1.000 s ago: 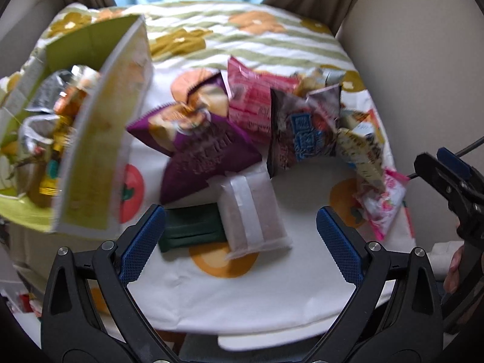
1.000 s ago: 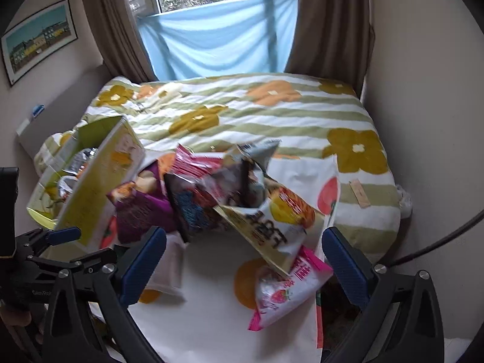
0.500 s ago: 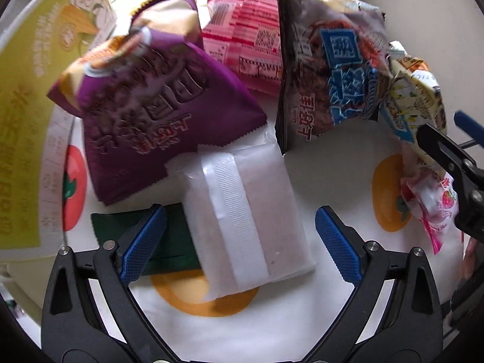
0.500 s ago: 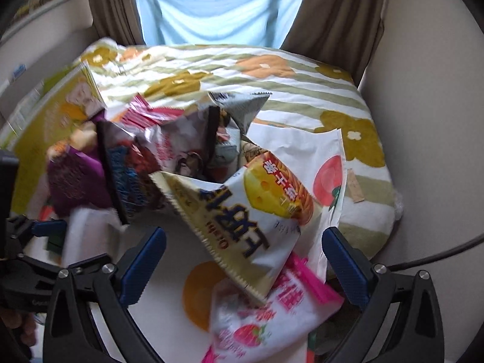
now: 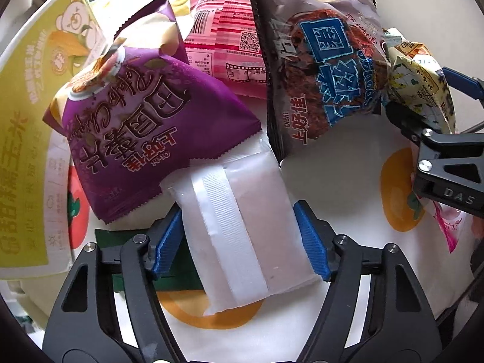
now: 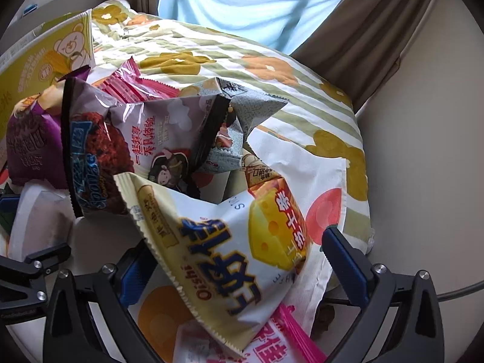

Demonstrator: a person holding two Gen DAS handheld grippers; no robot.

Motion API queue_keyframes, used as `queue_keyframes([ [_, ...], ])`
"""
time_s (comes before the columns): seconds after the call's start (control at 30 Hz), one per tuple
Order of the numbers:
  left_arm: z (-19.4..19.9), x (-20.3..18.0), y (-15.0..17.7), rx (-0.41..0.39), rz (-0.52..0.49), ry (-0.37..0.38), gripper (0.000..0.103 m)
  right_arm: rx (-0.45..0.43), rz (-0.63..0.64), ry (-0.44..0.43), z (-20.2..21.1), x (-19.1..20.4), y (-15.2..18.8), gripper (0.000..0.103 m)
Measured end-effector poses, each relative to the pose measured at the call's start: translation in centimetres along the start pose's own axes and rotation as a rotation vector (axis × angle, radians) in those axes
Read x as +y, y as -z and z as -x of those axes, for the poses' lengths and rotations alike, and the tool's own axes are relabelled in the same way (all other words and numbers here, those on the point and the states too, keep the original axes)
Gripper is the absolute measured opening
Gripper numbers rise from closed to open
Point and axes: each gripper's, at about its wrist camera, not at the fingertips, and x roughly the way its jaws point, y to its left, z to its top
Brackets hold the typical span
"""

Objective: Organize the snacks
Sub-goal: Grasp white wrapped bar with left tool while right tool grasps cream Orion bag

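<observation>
**Early stage: first grasps closing, most snacks still loose in the pile**

The left gripper (image 5: 239,236) is closing on the flat translucent white pouch with the ribbed centre seal (image 5: 239,227); both blue pads are touching its long edges, so it is reading as grasped, not yet lifted off the white fruit-print cloth (image 5: 338,163). The pouch is lying partly over a dark green flat packet (image 5: 181,275) and tucked under the corner of the purple crinkle-edged chip bag (image 5: 145,139).

The right gripper (image 6: 242,260) is straddling the cream-yellow cheese-print snack bag (image 6: 224,260), jaws wide apart and not touching it, so nothing is held on that side.

Still waiting in the heap: the dark brown bag with blue lettering (image 5: 320,69), the pink striped wrapper (image 5: 224,42), a pale lilac bag with a cartoon figure (image 6: 163,139), a grey-patterned pouch (image 6: 248,109) and a pink-and-white strawberry bag (image 6: 272,341) at the bottom edge.

The yellow-green cardboard box with a bear print (image 5: 33,96) is standing just left of the pile, probably the destination; its inside is not visible, so the count already sorted cannot be told. Judging by the pile, most of the work is still ahead.
</observation>
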Motion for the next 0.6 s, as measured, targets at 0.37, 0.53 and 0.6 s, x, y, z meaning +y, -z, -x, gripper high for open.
queue_keyframes([
  [0.37,0.7,2.0,0.5,0.012,0.026,0.047,0.066,0.012,0.017,-0.016,-1.3,0.5,-0.2,0.086],
  [0.53,1.5,2.5,0.8,0.008,0.032,0.054,0.066,0.011,0.004,-0.022,-1.1,0.6,0.1,0.077],
  [0.6,1.6,2.6,0.9,0.006,0.033,0.056,0.065,-0.001,-0.011,-0.020,-0.5,0.5,0.3,0.074],
])
